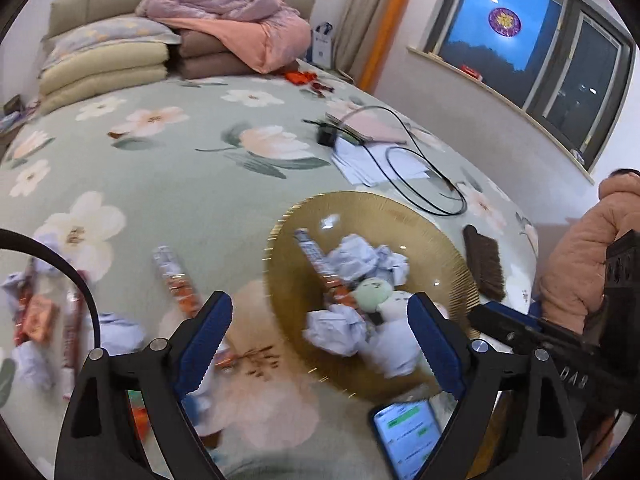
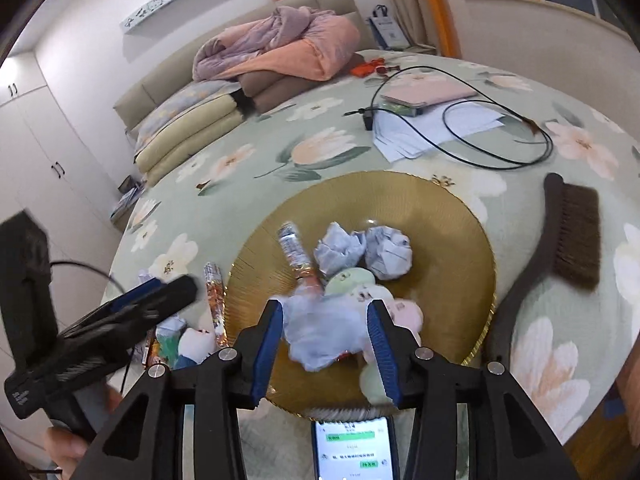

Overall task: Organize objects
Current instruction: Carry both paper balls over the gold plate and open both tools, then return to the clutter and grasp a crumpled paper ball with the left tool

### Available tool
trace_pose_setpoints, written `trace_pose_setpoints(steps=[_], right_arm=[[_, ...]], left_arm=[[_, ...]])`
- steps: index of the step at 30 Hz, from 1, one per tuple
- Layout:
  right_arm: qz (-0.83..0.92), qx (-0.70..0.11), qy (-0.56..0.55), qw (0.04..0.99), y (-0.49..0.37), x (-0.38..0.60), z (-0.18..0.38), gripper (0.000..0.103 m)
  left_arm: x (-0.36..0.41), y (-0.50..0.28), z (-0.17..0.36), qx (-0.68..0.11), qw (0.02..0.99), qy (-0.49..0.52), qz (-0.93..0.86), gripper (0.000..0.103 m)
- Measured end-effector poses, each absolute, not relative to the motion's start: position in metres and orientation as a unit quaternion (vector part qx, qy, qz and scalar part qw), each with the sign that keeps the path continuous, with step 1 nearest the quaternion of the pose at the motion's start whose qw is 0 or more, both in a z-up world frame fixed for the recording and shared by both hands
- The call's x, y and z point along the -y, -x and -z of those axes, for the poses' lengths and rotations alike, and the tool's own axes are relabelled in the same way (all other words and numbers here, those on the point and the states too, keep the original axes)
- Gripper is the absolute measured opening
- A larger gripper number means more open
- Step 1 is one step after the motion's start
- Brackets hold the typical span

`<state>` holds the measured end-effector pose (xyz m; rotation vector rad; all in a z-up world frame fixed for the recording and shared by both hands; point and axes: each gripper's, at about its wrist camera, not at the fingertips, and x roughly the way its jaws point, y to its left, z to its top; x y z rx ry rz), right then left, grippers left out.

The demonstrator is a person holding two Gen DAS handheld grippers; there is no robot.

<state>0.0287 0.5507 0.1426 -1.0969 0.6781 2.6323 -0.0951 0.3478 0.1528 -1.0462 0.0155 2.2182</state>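
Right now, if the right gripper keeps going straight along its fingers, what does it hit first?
Probably the crumpled pale-blue paper ball between the right gripper's fingers, lying in the round gold ribbed tray. Depth is unclear.

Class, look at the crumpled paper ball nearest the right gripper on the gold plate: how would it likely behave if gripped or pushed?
The crumpled paper ball probably weighs little: it is only wadded sheet. It would likely crush under the pads, given its loose folds. Pushed, it may slide on the gold plate, whose surface looks glossy.
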Motion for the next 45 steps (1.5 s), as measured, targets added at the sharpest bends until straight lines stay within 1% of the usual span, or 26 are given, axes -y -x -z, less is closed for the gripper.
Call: trace_pose_setpoints(steps=[3, 8, 13, 14, 15, 16, 17, 18, 19, 20, 21, 26, 29, 32, 35, 37, 38, 40, 42, 44, 45], right_arm=[[-0.895, -0.228, 0.37, 0.101, -0.038, -0.543, -0.147, 0.043], [-0.902, -0.204, 0.372, 0.078, -0.042, -0.51, -0.159, 0.043], [-0.909, -0.169, 0.38, 0.029, -0.035, -0.458, -0.166, 0.043], [-0.91, -0.159, 0.382, 0.023, -0.033, -0.448, -0.166, 0.043], [-0.911, -0.149, 0.384, 0.017, -0.031, -0.438, -0.167, 0.043], [-0.912, -0.138, 0.386, 0.009, -0.028, -0.425, -0.167, 0.043], [-0.912, -0.133, 0.388, 0.002, -0.026, -0.416, -0.166, 0.043], [-0.911, -0.131, 0.39, -0.007, -0.024, -0.407, -0.165, 0.049], [-0.91, -0.13, 0.394, -0.016, -0.02, -0.397, -0.161, 0.053], [-0.908, -0.131, 0.397, -0.02, -0.018, -0.391, -0.158, 0.064], [-0.907, -0.131, 0.399, -0.025, -0.016, -0.382, -0.153, 0.069], [-0.889, -0.115, 0.44, -0.05, -0.005, -0.349, -0.117, 0.069], [-0.876, -0.1, 0.468, -0.06, 0.003, -0.333, -0.091, 0.069], [-0.869, -0.08, 0.483, -0.067, 0.012, -0.317, -0.071, 0.069], [-0.865, -0.069, 0.492, -0.075, 0.023, -0.305, -0.056, 0.069], [-0.862, -0.056, 0.497, -0.078, 0.03, -0.297, -0.049, 0.069], [-0.862, -0.049, 0.498, -0.08, 0.034, -0.294, -0.046, 0.069], [-0.862, -0.033, 0.498, -0.086, 0.043, -0.288, -0.042, 0.069], [-0.864, -0.025, 0.494, -0.091, 0.053, -0.284, -0.042, 0.069], [-0.867, -0.021, 0.489, -0.095, 0.067, -0.28, -0.043, 0.069], [-0.868, -0.019, 0.487, -0.097, 0.073, -0.278, -0.043, 0.069]], left_arm=[[-0.317, 0.091, -0.163, -0.002, 0.32, 0.395, -0.861, 0.089], [-0.249, 0.08, -0.199, 0.029, 0.295, 0.362, -0.883, 0.089], [-0.176, 0.065, -0.229, 0.018, 0.246, 0.331, -0.911, 0.089], [-0.16, 0.063, -0.232, 0.015, 0.234, 0.328, -0.915, 0.09], [-0.148, 0.062, -0.235, 0.014, 0.224, 0.326, -0.918, 0.093], [-0.139, 0.061, -0.236, 0.016, 0.218, 0.326, -0.92, 0.096], [-0.125, 0.061, -0.235, 0.02, 0.21, 0.327, -0.921, 0.103], [-0.115, 0.061, -0.233, 0.025, 0.206, 0.328, -0.922, 0.103], [-0.103, 0.063, -0.229, 0.027, 0.204, 0.334, -0.92, 0.103], [-0.094, 0.066, -0.223, 0.029, 0.201, 0.341, -0.918, 0.103], [-0.083, 0.068, -0.216, 0.031, 0.191, 0.347, -0.918, 0.103], [-0.041, 0.092, -0.165, 0.041, 0.135, 0.384, -0.913, 0.103], [-0.03, 0.11, -0.129, 0.061, 0.13, 0.414, -0.899, 0.103], [-0.04, 0.127, -0.096, 0.067, 0.136, 0.43, -0.89, 0.103], [-0.067, 0.147, -0.068, 0.034, 0.147, 0.443, -0.884, 0.102], [-0.086, 0.159, -0.056, 0.007, 0.153, 0.448, -0.881, 0.099], [-0.094, 0.164, -0.051, -0.005, 0.155, 0.446, -0.881, 0.095], [-0.105, 0.171, -0.045, -0.019, 0.161, 0.445, -0.881, 0.082], [-0.112, 0.174, -0.038, -0.032, 0.172, 0.451, -0.875, 0.054], [-0.115, 0.175, -0.032, -0.036, 0.181, 0.453, -0.872, 0.047], [-0.115, 0.174, -0.032, -0.034, 0.181, 0.45, -0.874, 0.046]])
